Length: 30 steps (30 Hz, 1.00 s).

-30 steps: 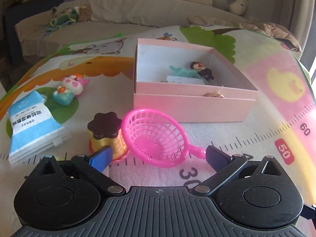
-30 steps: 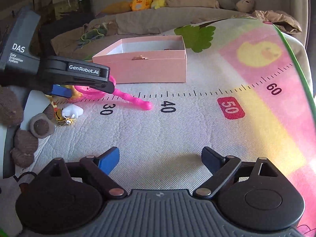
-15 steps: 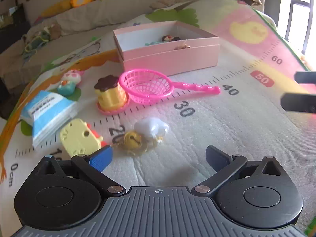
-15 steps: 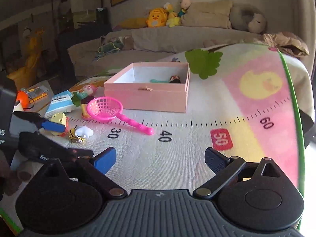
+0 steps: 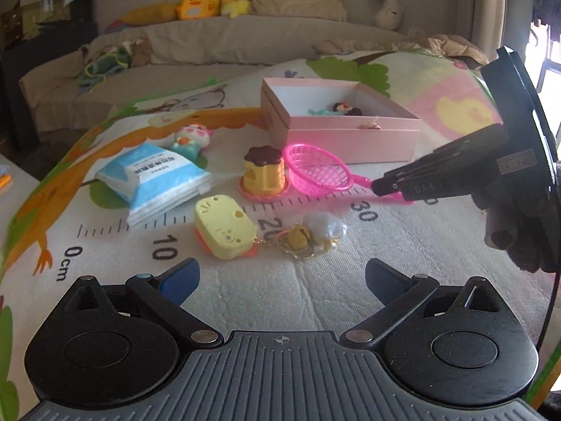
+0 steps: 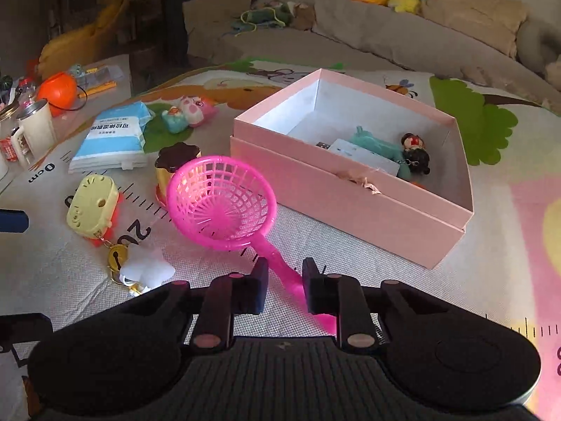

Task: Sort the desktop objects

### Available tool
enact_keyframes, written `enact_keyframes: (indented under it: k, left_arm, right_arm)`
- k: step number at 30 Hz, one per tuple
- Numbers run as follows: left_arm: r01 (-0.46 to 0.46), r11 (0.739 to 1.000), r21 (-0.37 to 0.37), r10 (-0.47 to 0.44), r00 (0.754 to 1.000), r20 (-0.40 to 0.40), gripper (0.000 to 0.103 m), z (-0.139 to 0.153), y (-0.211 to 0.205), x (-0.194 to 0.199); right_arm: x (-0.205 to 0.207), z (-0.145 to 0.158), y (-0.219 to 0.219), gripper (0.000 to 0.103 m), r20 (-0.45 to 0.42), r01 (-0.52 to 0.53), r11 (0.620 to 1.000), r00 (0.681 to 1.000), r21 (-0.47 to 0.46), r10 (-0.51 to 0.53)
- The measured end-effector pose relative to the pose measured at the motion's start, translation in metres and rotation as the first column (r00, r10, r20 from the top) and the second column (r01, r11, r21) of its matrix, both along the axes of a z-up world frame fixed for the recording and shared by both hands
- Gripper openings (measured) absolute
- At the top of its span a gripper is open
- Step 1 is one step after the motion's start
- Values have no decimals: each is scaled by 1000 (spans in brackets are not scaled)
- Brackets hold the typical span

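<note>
We are holding the left gripper [image 5: 282, 277] low over the near part of the play mat [image 5: 350, 280], its two fingers spread wide with only bare mat between them; nothing is touching the blue pads [image 5: 178, 277].

We are bringing the right gripper [image 6: 284, 282] in on the handle of the pink toy strainer [image 6: 224, 203]. Its jaws are closing, drawn in narrow on either side of the handle, which is running between them and back under the gripper body. In the right wrist view the right finger is sitting against the handle, while a sliver of mat is showing between the handle and the left finger, so we cannot tell whether the pinch is firm. From the left wrist view the same gripper is reaching in from the right with its tips at the handle's end.

The strainer's basket is lying on the mat just beyond, tilted on its rim, between the pudding toy [image 5: 263, 173] on its left and the pink box [image 6: 350, 189] farther right. Left of the grippers we are seeing the white cloud charm [image 6: 147, 270] with its gold bell, chained to the yellow toy [image 6: 93, 205]. Farther left is lying the blue wipes pack [image 6: 114, 137], and past it the small pink-and-teal figure [image 6: 189, 112]. The box is standing open, with a teal toy [image 6: 377, 145] and a dark-haired doll [image 6: 415, 152] in its far right part.
</note>
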<state>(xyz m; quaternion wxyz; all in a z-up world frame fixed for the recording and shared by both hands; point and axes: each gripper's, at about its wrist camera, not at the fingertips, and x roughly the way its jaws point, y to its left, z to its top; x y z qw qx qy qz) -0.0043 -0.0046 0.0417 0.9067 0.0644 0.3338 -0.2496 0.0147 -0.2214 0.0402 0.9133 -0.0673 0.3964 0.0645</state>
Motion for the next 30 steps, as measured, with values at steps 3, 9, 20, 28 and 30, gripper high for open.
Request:
enact_keyframes:
  k: [3,9,20,28,30]
  left_arm:
    - [22,1000,-2,-22,1000,8,103,-2,-6,2]
    - [94,993,73,-98,993,60,103,-18,-50,20]
    - [-145,988,-45,138,982,-130,103,-15,-68,114]
    - [33,992,120,-27,998,-56,103,-27,-105,93]
    - [81,989,121,-77,996,-41,103,-30,-114,82]
  right_arm:
    - [-30,5,-14,6,-37,51,999,998,18,-50]
    - [-113,9,-27,6,-55,33,999,998,35,-31]
    - [-123,27,-47,43,103,127,989,986,75,-134]
    - [-124,30,-84,54,140,221,969,962,110,-235]
    - [-122,30,-94,56,138,246,962,955,121,-262]
